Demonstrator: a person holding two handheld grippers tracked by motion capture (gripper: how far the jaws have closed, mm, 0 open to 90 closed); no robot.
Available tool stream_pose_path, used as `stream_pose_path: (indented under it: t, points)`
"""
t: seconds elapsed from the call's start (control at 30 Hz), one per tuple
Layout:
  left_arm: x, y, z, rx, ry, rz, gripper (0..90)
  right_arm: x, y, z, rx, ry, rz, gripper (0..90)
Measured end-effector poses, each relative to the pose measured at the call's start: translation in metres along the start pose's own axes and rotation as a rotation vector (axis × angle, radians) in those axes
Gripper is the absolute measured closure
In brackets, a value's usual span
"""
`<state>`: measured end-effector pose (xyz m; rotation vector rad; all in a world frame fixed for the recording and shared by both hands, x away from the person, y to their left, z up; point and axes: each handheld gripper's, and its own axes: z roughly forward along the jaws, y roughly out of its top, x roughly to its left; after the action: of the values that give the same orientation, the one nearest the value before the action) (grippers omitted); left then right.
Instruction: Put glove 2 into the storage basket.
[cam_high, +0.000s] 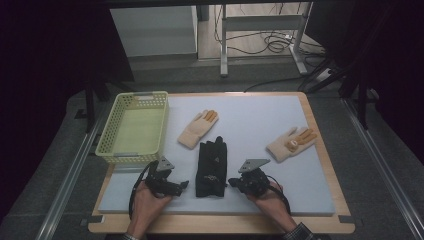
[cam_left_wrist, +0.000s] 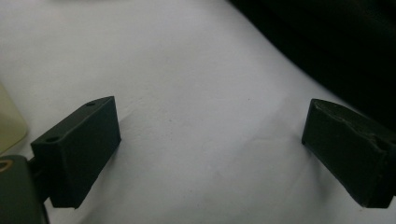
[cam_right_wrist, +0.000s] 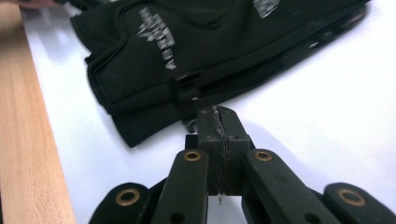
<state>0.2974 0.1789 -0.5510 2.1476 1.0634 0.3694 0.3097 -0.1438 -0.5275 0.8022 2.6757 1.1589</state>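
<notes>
Two black gloves (cam_high: 211, 169) lie stacked at six o'clock on the worktop (cam_high: 260, 107), none yet in the basket (cam_high: 134, 128) at nine; right gripper (cam_right_wrist: 219, 122) closed empty beside their cuff, left gripper (cam_left_wrist: 210, 154) wide over bare mat; tan gloves (cam_high: 198, 128) await; dim room, cables behind.

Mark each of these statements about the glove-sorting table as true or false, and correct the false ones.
1. The pale yellow perforated plastic basket holds a glove. False: it is empty.
2. The black fabric glove pair lies between the two grippers. True.
3. The left gripper has its fingers pressed together. False: they stand wide apart over the white mat.
4. The right gripper is shut. True.
5. Two cream knitted gloves with orange fingertips lie on the mat. True.
</notes>
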Motion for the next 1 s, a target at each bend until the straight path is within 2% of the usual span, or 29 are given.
stream_pose_path:
  t: [0.03,0.1,0.13,0.17,0.2,0.47,0.57,0.7,0.83,1.0]
  points:
    - [0.000,0.000,0.000,0.000,0.000,0.000,4.4,0.000,0.000,0.000,0.000,0.000,0.000,88.0]
    - [0.001,-0.001,-0.002,0.005,0.027,0.000,3.3,0.004,0.000,0.006,0.002,0.003,-0.009,88.0]
    - [0.006,-0.004,-0.005,0.008,0.019,-0.025,2.7,0.005,0.002,0.010,-0.001,0.013,-0.014,88.0]
    - [0.006,-0.004,-0.005,0.008,0.019,-0.025,3.3,0.005,0.002,0.010,-0.001,0.013,-0.014,88.0]
    - [0.009,-0.005,-0.008,0.024,0.040,-0.037,2.7,0.009,0.005,0.014,-0.001,0.013,-0.019,88.0]
    - [0.018,-0.011,-0.015,0.048,0.044,-0.042,2.4,0.020,0.015,0.030,-0.019,0.038,-0.018,88.2]
    - [0.020,-0.015,-0.016,0.034,0.030,-0.033,2.3,0.022,0.018,0.034,-0.022,0.040,-0.022,87.8]
    - [0.019,-0.017,-0.015,0.015,0.027,-0.030,0.0,0.028,0.026,0.044,-0.025,0.029,-0.031,87.2]
    - [0.019,-0.017,-0.015,0.016,0.026,-0.034,0.0,0.038,0.037,0.057,-0.029,-0.010,-0.086,86.4]
    - [0.019,-0.018,-0.015,0.014,0.027,-0.034,0.0,0.039,0.041,0.060,-0.019,-0.008,-0.093,84.3]
